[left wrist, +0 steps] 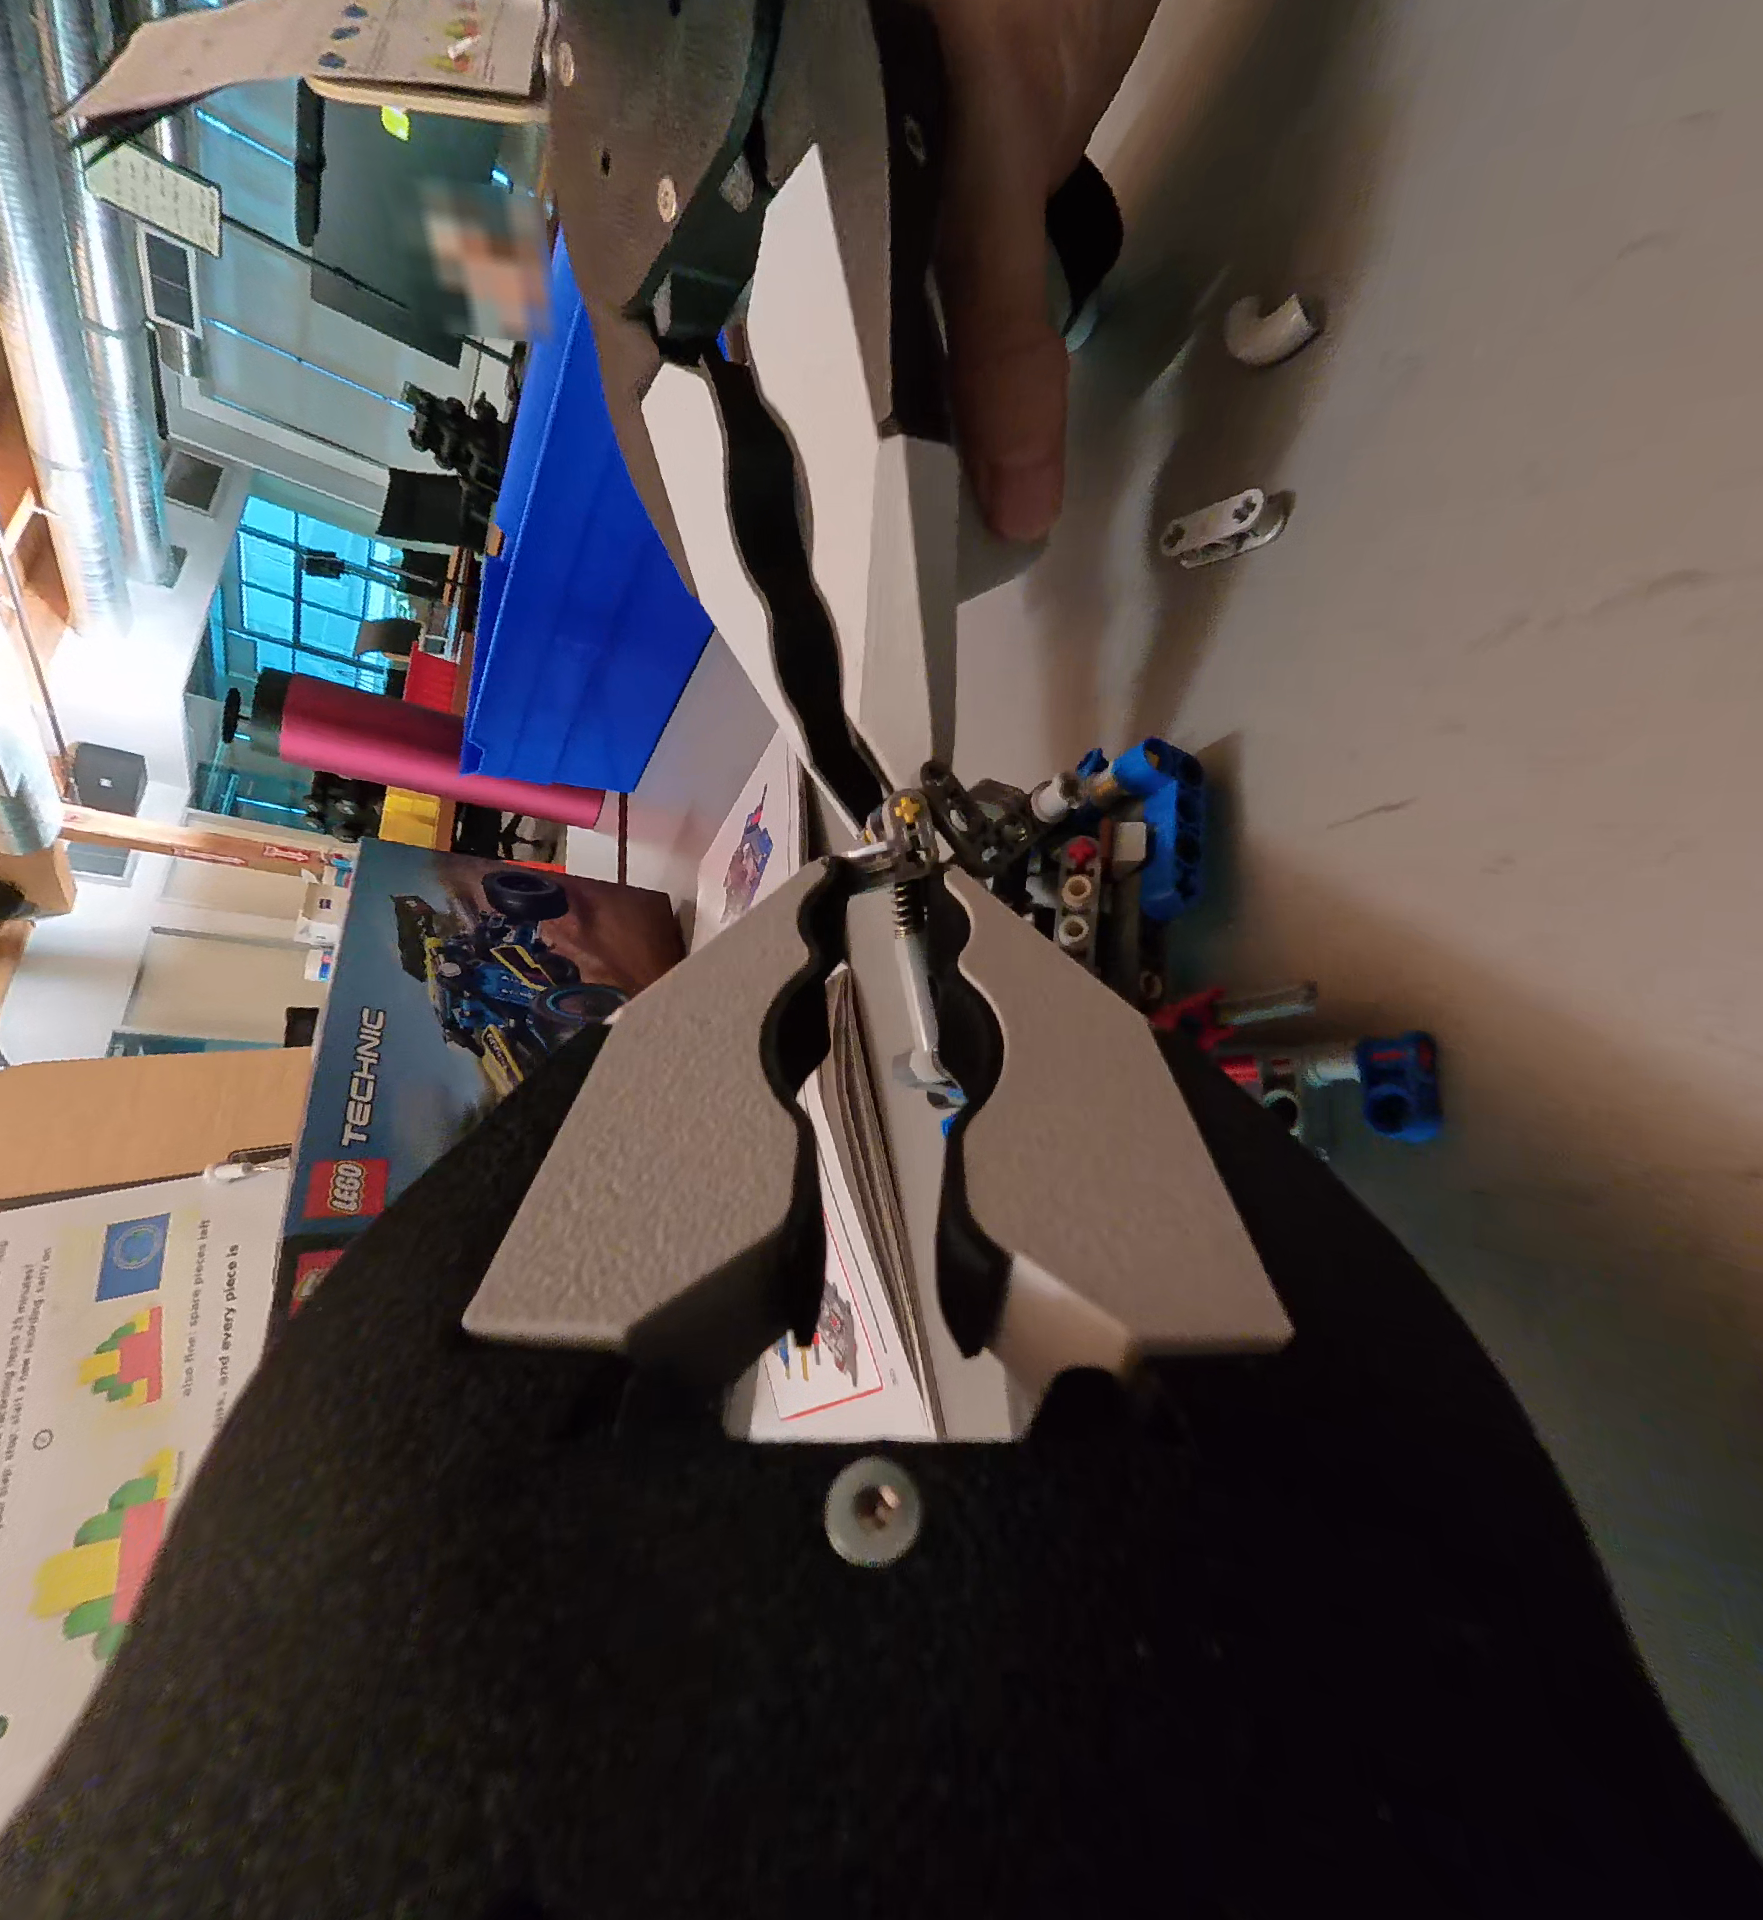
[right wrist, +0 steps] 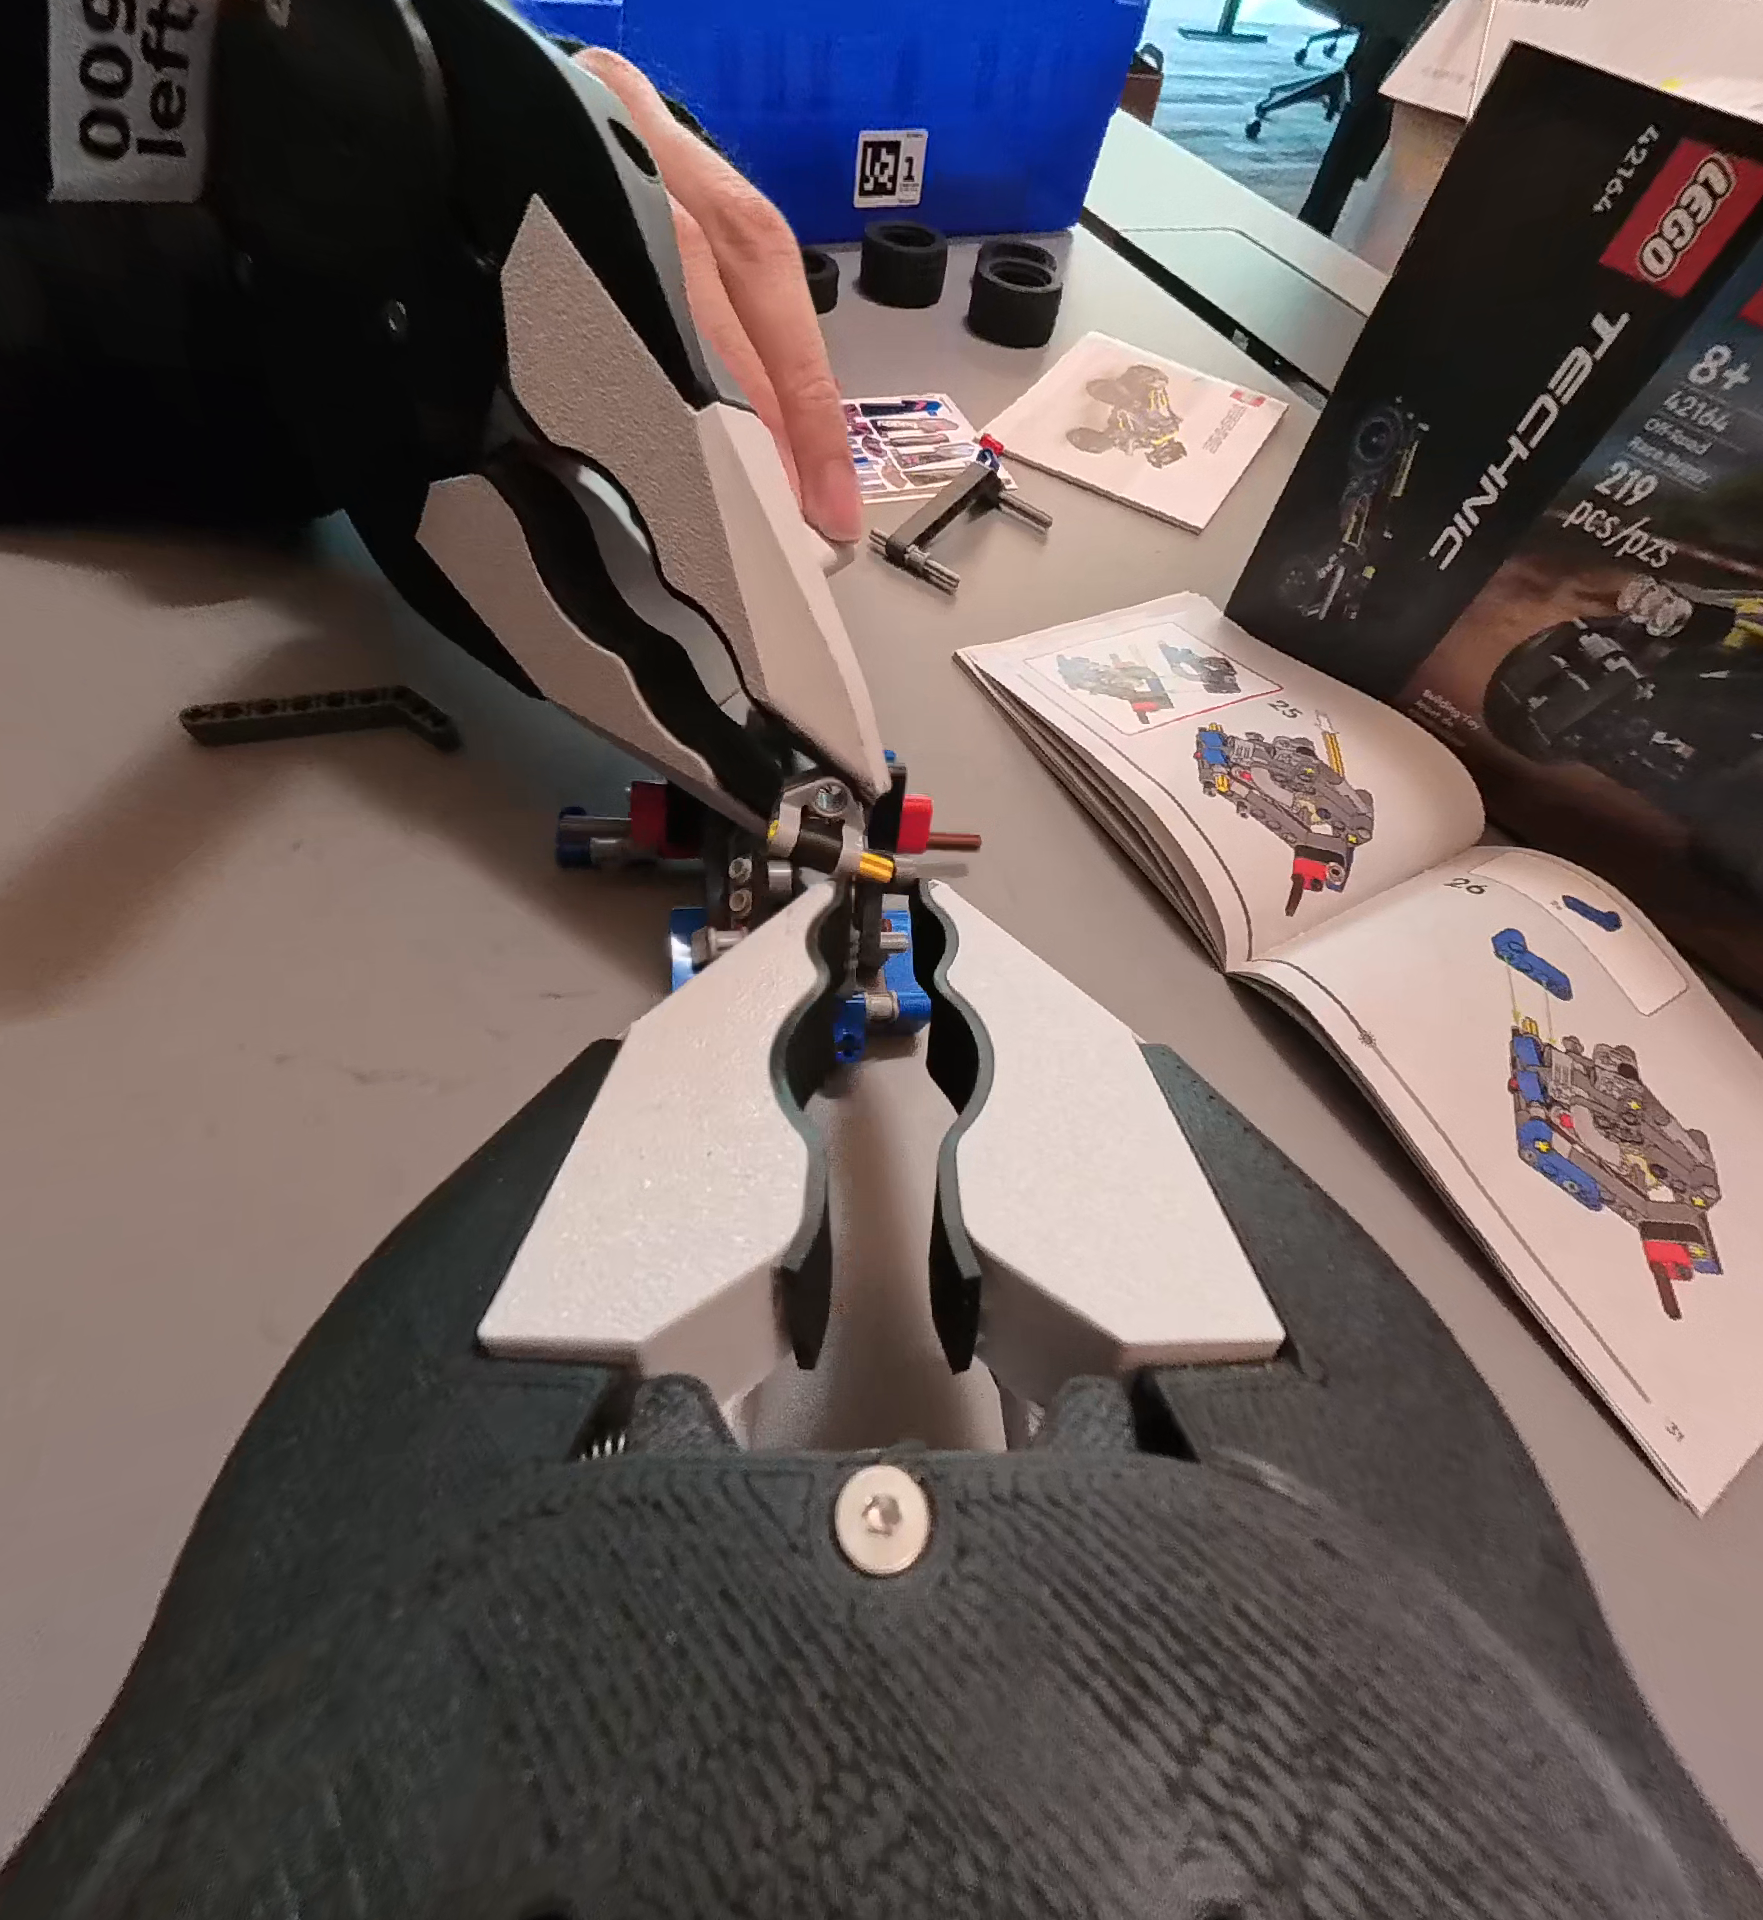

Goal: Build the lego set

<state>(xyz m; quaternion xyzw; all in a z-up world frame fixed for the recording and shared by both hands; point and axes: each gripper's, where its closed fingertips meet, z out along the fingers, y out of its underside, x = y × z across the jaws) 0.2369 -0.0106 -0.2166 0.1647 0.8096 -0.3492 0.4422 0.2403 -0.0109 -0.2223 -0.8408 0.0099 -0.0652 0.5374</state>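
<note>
Clamping on a grey shock-absorber part with a black coil spring [left wrist: 916,961], the left tongs [left wrist: 892,868] are gripping it near its top, where it is meeting the partly built blue, grey and black brick model [left wrist: 1105,862] sitting on the grey tabletop [left wrist: 1479,520]. The right tongs [right wrist: 872,899] are nearly together on a thin dark upright piece [right wrist: 869,935] of the same model; pad contact on the far side isn't clear. Risk, as I read it: both tong sets are crowding one joint, so any sideways pull could be popping pins loose or tipping the model. An open instruction booklet [right wrist: 1376,883] is lying just right of it.
</note>
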